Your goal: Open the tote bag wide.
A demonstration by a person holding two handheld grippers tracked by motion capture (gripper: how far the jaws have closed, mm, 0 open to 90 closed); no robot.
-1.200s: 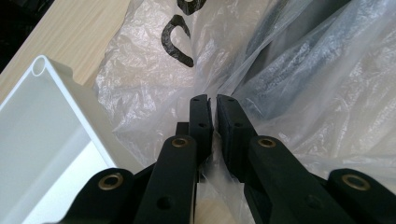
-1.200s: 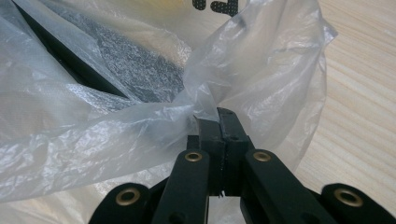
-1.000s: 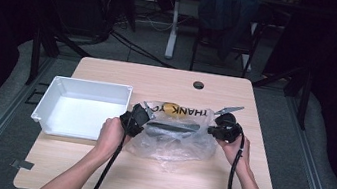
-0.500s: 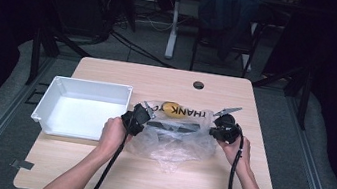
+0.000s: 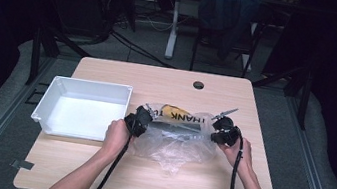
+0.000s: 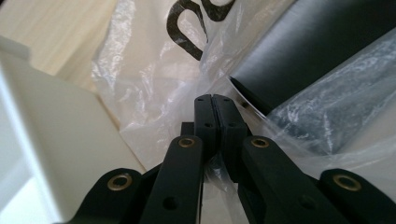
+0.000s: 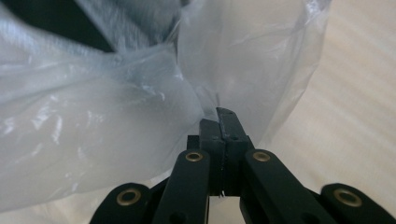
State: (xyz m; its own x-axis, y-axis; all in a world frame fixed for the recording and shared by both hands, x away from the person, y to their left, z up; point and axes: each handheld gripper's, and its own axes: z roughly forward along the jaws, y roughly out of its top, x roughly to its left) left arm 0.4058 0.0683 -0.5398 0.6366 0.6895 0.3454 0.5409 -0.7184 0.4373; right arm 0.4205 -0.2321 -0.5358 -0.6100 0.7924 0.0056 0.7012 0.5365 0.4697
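Plastic film of a clear bag (image 5: 177,144) is pinched at both ends: the jaws of the left gripper (image 5: 145,118) are closed flat on a fold at the bag's left edge, and the jaws of the right gripper (image 5: 220,131) are closed on a gathered fold at its right edge. In the left gripper view the pads (image 6: 206,116) are seen pressed together with film caught between them; the same is seen in the right gripper view (image 7: 223,128). The bag lies on the counter (image 5: 168,82), just right of a white bin (image 5: 63,89), stretched between the two hands. A dark flat thing (image 5: 179,125) and something yellow (image 5: 169,111) are seen inside it, under black lettering. So the gripping of both sides is judged done. What remains, as far as can be judged, is the lifting or opening of the bag and the handling of its contents; the bin is seen without anything in it.
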